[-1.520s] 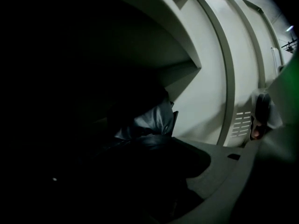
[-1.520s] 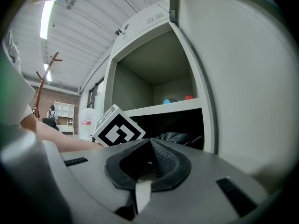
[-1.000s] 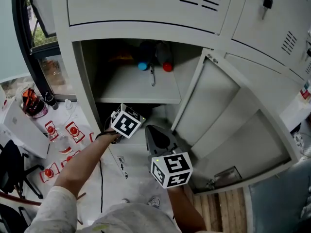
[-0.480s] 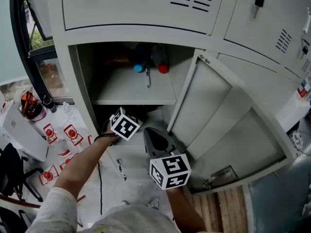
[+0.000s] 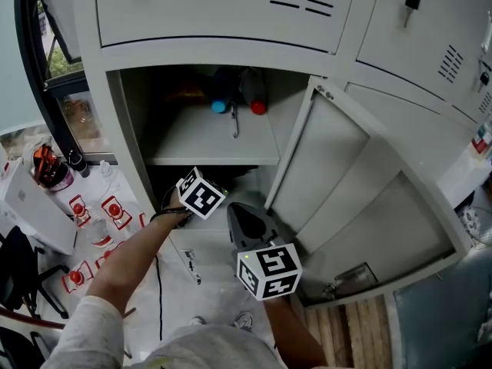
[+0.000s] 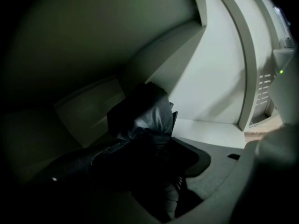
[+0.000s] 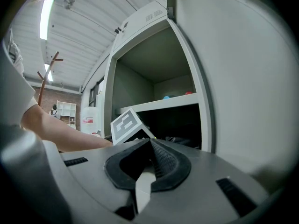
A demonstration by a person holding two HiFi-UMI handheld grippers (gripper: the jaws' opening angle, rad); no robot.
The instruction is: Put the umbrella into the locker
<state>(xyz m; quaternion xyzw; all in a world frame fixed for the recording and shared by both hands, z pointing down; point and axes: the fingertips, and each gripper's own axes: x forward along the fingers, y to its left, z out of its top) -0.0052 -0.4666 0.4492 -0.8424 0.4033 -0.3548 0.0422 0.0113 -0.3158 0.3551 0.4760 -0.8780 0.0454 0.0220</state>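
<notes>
Left gripper jaws grasping umbrella in lower compartment — right gripper jaws closed, empty — beside door

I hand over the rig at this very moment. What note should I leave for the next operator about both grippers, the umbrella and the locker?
Left gripper: inside the lower compartment of the grey metal locker. Its jaws appear closed on the black folded umbrella, but the view is dark.
Right gripper: shut and empty, outside beside the open door.
Done: the umbrella is inside the compartment, not yet released.
Left: set it down, open the jaws, withdraw, perhaps close the door.
</notes>
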